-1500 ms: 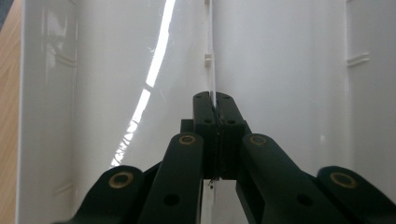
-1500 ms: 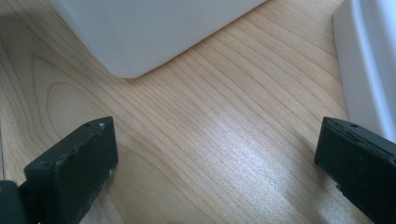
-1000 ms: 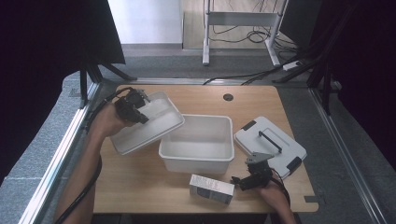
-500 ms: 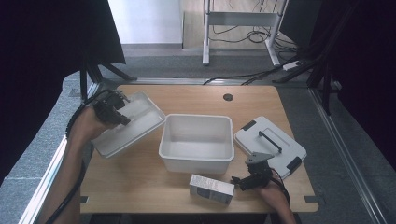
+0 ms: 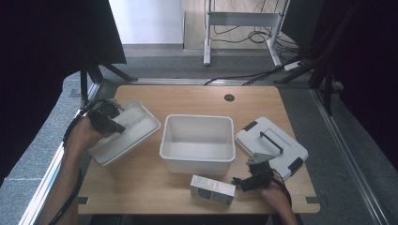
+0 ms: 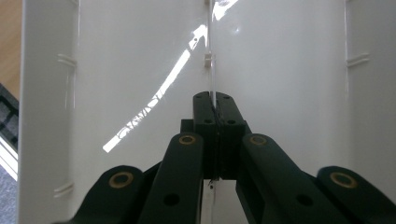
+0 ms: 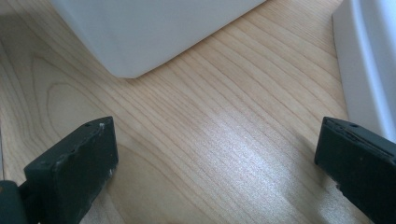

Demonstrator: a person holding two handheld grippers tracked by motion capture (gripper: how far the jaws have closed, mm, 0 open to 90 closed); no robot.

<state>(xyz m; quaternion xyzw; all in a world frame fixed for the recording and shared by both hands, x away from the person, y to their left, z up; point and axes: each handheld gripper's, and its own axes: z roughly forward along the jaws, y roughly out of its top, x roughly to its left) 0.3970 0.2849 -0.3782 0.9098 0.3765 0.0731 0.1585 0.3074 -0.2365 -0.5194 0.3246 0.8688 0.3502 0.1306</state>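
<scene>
White inner tray (image 5: 127,132) first: clamped in the left gripper (image 5: 109,118), at the left end of the table (image 5: 141,187), apart from everything else. Turned at an angle to the table edge, with one corner pointing toward the white bin (image 5: 197,142). Impossible to say from above whether lifted or resting on the wood.

In the left gripper view, jaws pressed flat together on the thin rib (image 6: 210,56) running down the middle of the tray (image 6: 140,70), with the left gripper (image 6: 214,100) centred between the two long walls. Probably gripped there because the rib is the one thin part that fits between the jaws, and because a central hold keeps the tray balanced.

Ahead and to the side of that gripper, the bin, open and with nothing inside. Beyond the bin, a white lid (image 5: 271,146) with a black handle, laid flat, likely set aside to free the opening.

Right gripper (image 5: 253,176) low at the near edge, jaws spread wide with nothing between them. In its own view, bare wood (image 7: 210,116) under the right gripper (image 7: 215,154), a bin corner (image 7: 140,28) ahead, the lid edge (image 7: 369,56) at one side. Just beside it, a small carton (image 5: 212,189), perhaps the next thing to take.
</scene>
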